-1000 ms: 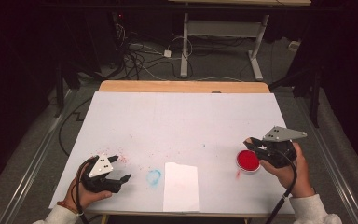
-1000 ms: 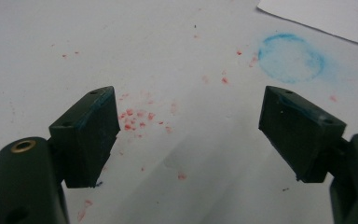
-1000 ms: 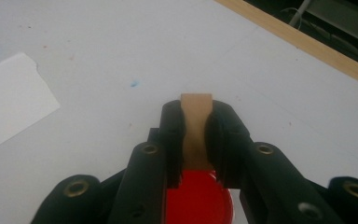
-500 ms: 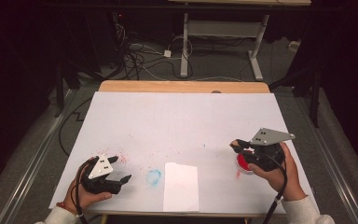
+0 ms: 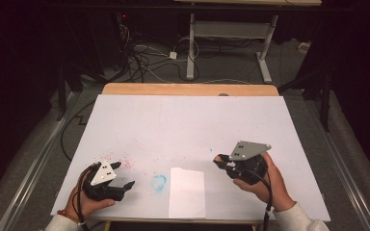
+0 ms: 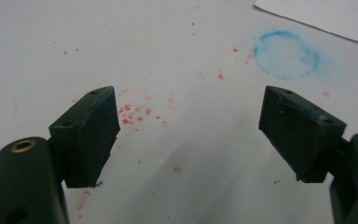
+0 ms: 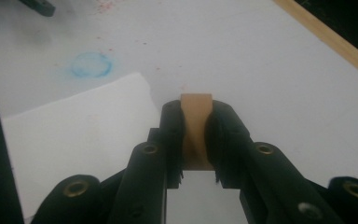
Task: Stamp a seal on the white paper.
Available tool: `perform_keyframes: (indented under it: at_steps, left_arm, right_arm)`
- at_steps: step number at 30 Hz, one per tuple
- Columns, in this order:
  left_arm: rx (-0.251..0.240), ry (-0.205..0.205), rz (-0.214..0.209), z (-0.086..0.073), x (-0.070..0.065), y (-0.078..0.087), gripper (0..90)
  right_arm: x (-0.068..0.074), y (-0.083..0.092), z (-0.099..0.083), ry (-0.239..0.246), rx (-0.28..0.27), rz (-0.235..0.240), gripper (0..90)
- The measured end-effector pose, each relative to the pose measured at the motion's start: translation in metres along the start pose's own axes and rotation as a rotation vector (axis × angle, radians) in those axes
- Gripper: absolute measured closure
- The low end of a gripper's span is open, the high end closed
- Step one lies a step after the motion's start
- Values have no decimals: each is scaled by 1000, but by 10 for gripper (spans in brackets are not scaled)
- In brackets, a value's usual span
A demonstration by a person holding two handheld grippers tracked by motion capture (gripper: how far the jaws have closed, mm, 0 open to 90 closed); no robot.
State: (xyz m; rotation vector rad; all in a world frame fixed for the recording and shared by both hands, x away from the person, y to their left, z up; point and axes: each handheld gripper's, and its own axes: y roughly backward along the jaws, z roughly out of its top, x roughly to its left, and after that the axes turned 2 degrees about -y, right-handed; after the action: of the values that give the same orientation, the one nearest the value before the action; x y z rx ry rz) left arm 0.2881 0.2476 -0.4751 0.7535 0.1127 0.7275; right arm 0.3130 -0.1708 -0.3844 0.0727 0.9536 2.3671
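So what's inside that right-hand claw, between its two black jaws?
The right claw is clamped on a tan, wood-coloured handle, its flat top poking above the jaws. Whatever is at its lower end is hidden. White paper lies just beyond.

Bright tabletop; dark, dim surroundings

**White-Covered Table With Paper and Stains**

The table has a white top sheet, with a strip of bare wood along its far edge. A white sheet of paper lies flat near the front edge, roughly at the middle. Just left of it is a blue ring stain, smudged and round. Further left, red specks are scattered across the surface. A small blue speck sits further back toward the middle.
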Motion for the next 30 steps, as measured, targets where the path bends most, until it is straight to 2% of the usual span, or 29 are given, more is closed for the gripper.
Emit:
perform_keyframes:
  at_steps: [4, 14, 21, 30]
  left_arm:
    - [1, -2, 0, 0, 0, 0, 193]
    - [5, -6, -3, 0, -1, 0, 193]
    - [8, -8, -5, 0, -1, -1, 193]
    - [10, -13, -5, -1, 0, 0, 193]
  right_arm:
    - [15, -15, 5, 37, 30, 45, 764]
    - [41, -46, 10, 93, 99, 109, 763]
    - [50, -67, 11, 118, 143, 143, 764]
    - [58, -91, 5, 123, 209, 175, 764]
